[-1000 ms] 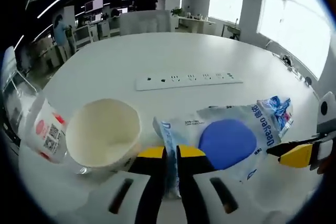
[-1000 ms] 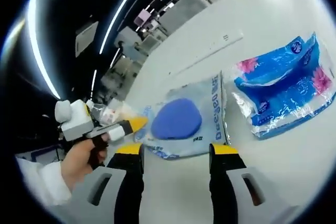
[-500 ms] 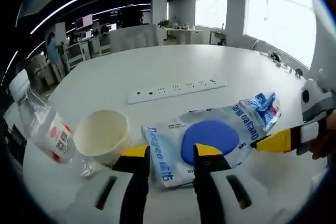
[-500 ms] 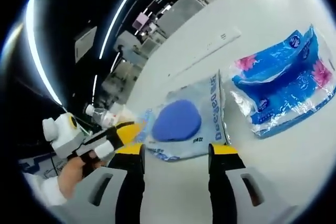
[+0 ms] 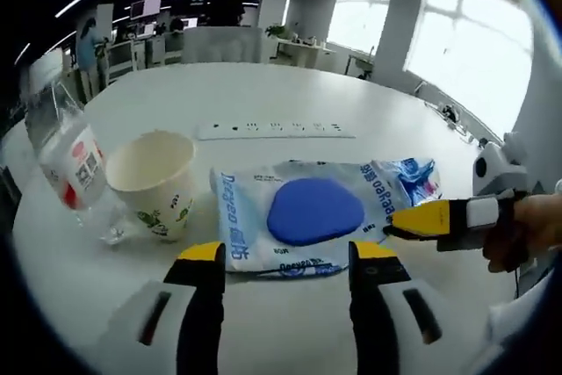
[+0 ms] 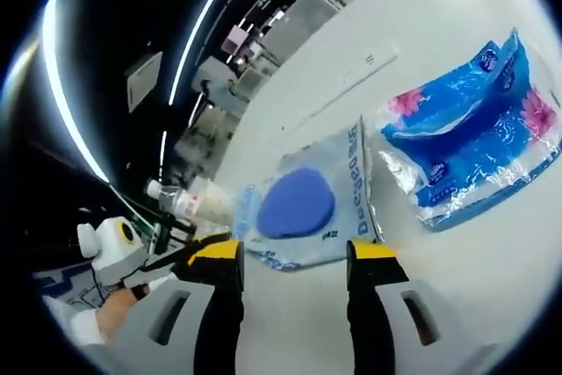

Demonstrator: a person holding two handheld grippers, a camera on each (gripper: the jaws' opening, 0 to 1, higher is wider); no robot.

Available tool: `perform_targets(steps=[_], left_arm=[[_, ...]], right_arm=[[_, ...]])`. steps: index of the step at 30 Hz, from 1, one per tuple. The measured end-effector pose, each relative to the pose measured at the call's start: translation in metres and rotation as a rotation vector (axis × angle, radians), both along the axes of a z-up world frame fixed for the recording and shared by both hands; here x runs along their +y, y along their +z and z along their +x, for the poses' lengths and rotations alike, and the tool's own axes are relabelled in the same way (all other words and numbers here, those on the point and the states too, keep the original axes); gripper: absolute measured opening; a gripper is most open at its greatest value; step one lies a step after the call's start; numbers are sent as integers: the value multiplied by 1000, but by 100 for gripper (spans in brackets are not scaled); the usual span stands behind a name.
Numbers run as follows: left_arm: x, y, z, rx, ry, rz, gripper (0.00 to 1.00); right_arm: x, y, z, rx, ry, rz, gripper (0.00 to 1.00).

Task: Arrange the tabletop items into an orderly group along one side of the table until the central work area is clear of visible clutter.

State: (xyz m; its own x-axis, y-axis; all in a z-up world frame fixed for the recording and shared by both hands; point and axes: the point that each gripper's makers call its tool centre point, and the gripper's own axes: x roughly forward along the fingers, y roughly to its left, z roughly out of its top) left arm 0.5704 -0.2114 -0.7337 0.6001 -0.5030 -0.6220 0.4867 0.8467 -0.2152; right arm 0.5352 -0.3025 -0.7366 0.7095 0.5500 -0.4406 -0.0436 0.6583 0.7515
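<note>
- Hard to make out: in the right gripper view the paper cup (image 6: 209,202) and the water bottle (image 6: 172,196) sit small and blurred at the far left, the cup partly hidden behind the pouch edge. The tissue pack's (image 6: 470,133) right end runs into the dark rim.
- In the left gripper view the tissue pack (image 5: 414,178) is mostly hidden behind the wipes pouch (image 5: 309,214); one blue corner shows.
- Left gripper (image 5: 285,256): jaws stand wide apart, holding nothing. The yellow tips rest just short of the pouch's near edge; contact cannot be confirmed.
- Right gripper (image 6: 290,255): jaws wide apart, empty, poised near the pouch's (image 6: 309,205) near edge, apart from it.
- The right gripper (image 5: 413,219) enters the left gripper view from the right, held in a hand (image 5: 525,233); its yellow tip lies at the pouch's right edge. Its opening cannot be judged from that view.
- Count on the white table (image 5: 290,94): one wipes pouch with a blue oval lid, centre; one paper cup (image 5: 153,177) just left of it; one water bottle (image 5: 65,158) left of the cup, near it; one tissue pack right of the pouch; one power strip (image 5: 274,130) beyond, well apart.
</note>
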Motion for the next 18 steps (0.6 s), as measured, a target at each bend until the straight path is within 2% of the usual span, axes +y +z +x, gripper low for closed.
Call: perform_targets(steps=[2, 3, 4, 5, 6, 10, 15, 18], left_arm=[[-7, 3, 2, -2, -13, -29, 56], [-8, 1, 2, 21, -4, -42, 53], [-8, -2, 2, 43, 10, -52, 50], [-5, -10, -1, 100, 39, -69, 51], [-4, -15, -3, 125, 55, -83, 52], [-1, -14, -3, 119, 64, -81, 49], [-2, -15, -3, 130, 66, -91, 51], [-4, -14, -3, 130, 72, -90, 52]], right_arm=[[4, -2, -2, -24, 82, -46, 46], [2, -3, -1, -21, 103, -67, 44], [1, -3, 1, -14, 86, -52, 44], [0, -2, 2, -7, 76, -26, 44], [-1, -1, 3, -3, 67, -11, 44], [-1, -1, 2, 8, 63, 1, 44], [2, 3, 2, 6, 53, 16, 50], [5, 11, 3, -2, 80, 45, 56]])
